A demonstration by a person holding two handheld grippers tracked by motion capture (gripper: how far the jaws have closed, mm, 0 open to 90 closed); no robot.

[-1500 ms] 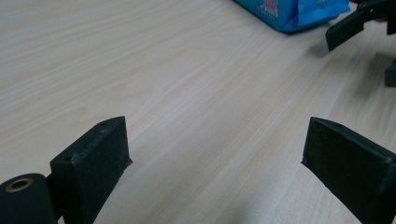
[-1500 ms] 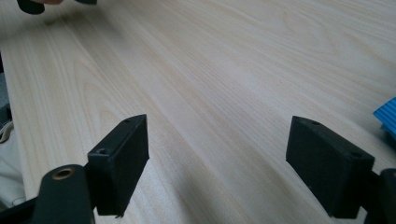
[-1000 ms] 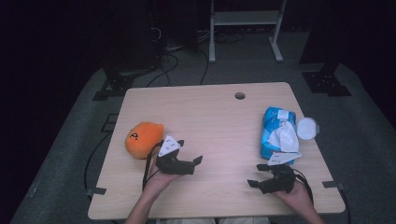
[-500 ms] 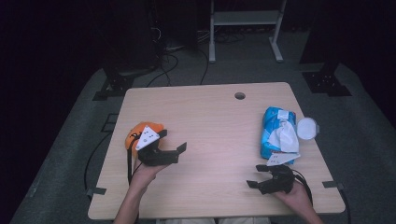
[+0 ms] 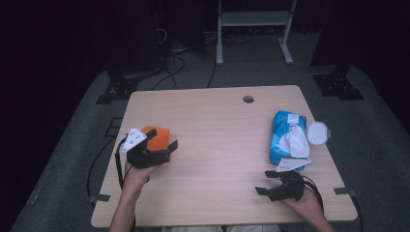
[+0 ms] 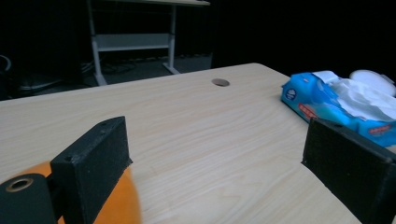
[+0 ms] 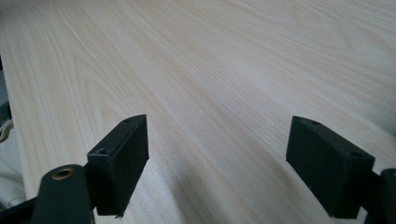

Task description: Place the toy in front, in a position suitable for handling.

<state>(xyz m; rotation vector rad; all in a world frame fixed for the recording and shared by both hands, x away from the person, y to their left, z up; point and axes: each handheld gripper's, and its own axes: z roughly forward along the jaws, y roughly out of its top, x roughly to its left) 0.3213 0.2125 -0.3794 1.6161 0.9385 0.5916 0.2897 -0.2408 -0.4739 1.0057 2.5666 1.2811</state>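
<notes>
**Closing in on the orange toy**

Hovering at the left edge of the pale wooden table (image 5: 217, 140), the left gripper (image 5: 162, 145) has its black jaws spread wide, with nothing between them. The round orange soft toy (image 5: 155, 136) sits right under and behind it, near that left edge about halfway along. In the left gripper view a curve of the toy (image 6: 119, 200) shows just beside the nearer jaw, touching or nearly so; I cannot tell which.

At the near right corner the right gripper (image 5: 265, 186) lies low over bare wood, jaws also apart and empty, pointing across the table. Along the right edge rests a blue plastic pack of wet wipes (image 5: 285, 137) with a white sheet pulled up, and a round white lid (image 5: 318, 133) just beside it at the rim.

My guess is that this is the approach to a grasp: the toy isn't yet between the jaws. Next, the left gripper would need to swing or drop so both jaws straddle the soft body, then squeeze gently, since plush gives and can slip out.
</notes>
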